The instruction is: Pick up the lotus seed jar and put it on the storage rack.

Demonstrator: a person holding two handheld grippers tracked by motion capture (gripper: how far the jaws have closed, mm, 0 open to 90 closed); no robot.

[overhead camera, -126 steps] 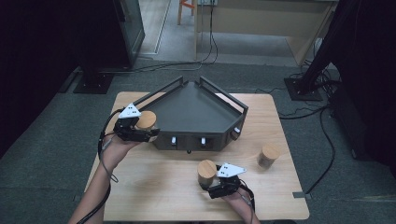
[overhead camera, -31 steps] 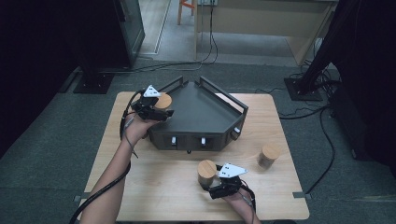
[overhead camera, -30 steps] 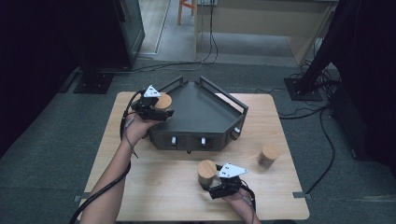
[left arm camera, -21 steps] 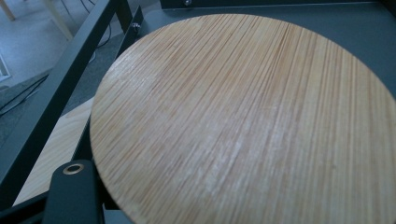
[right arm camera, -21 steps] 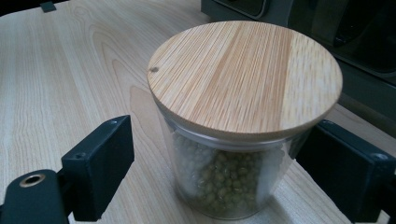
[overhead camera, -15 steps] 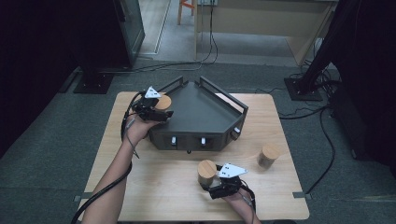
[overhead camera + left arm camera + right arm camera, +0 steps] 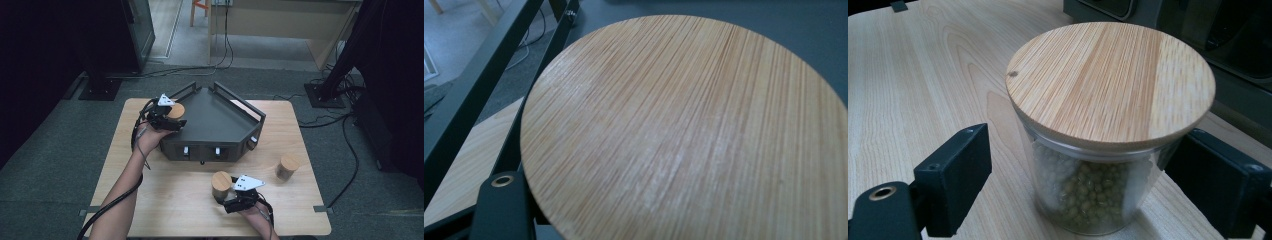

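Two grippers are at work: the left gripper point(image 7: 167, 116) is clamped on a wooden-lidded jar point(image 7: 175, 110) held at the left rim of the dark tray point(image 7: 220, 117). Near the table's point(image 7: 165, 195) front edge, the right gripper point(image 7: 235, 195) has its jaws spread around a second jar point(image 7: 1098, 145) of green beans, the left pad clear of the glass. One more jar point(image 7: 287, 167) stands well apart, right of the tray.

Round wooden lid point(image 7: 684, 130) close up, dark tray rail point(image 7: 484, 95) alongside at left.

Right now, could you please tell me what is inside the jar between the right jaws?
The jar holds small green beans, seen through its glass wall. Its wooden lid covers the top, so the fill level is hidden.
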